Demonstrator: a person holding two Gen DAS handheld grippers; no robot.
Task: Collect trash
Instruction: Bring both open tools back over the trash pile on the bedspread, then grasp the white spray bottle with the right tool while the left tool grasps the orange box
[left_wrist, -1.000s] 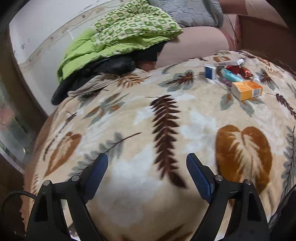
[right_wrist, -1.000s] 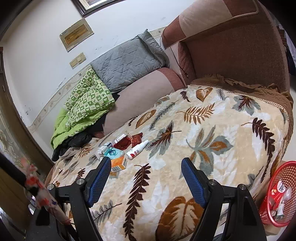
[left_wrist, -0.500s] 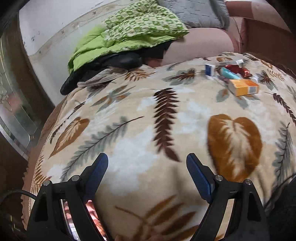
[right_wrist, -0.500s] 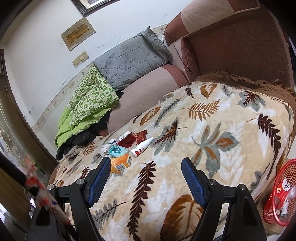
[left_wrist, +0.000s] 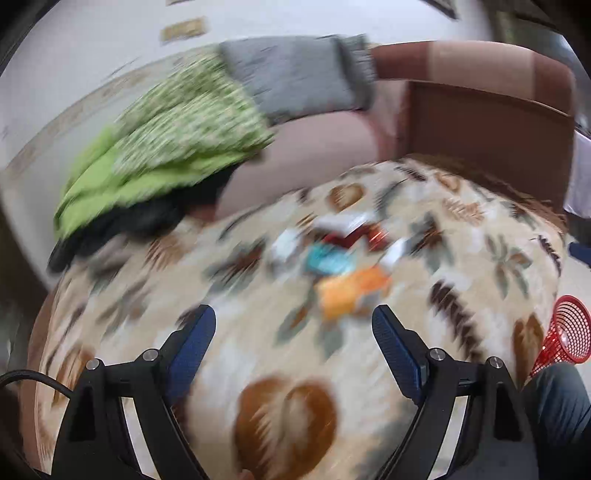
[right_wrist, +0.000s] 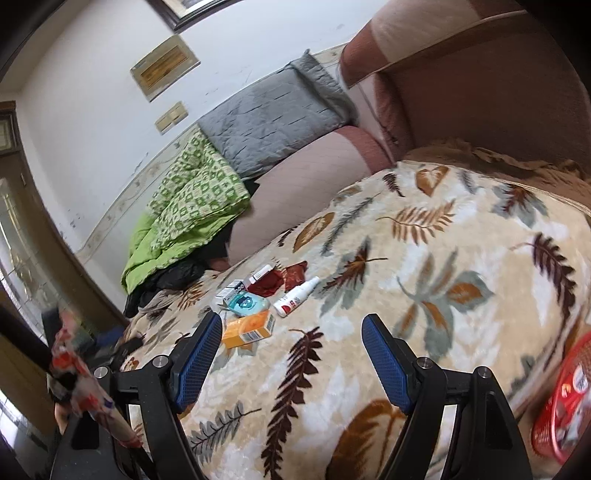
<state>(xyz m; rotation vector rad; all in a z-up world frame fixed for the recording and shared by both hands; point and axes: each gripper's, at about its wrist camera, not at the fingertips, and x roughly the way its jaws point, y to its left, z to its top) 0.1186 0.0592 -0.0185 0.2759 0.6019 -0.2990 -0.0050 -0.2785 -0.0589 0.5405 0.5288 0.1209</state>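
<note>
Orange box (right_wrist: 248, 330), teal packet (right_wrist: 246, 303) and white bottle (right_wrist: 295, 297) clustered on blanket (right_wrist: 424, 258); left gripper (left_wrist: 293, 326) and right gripper (right_wrist: 291, 341) both spread wide, empty, above it.

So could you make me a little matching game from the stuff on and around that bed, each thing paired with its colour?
Things:
1. box nearest the right gripper
2. spray bottle
3. basket beside the bed
4. quilted pillow

Colours:
a. grey
b. red mesh
c. orange
d. white with a red label

Pairs: 1-c, 2-d, 3-b, 4-a
</note>
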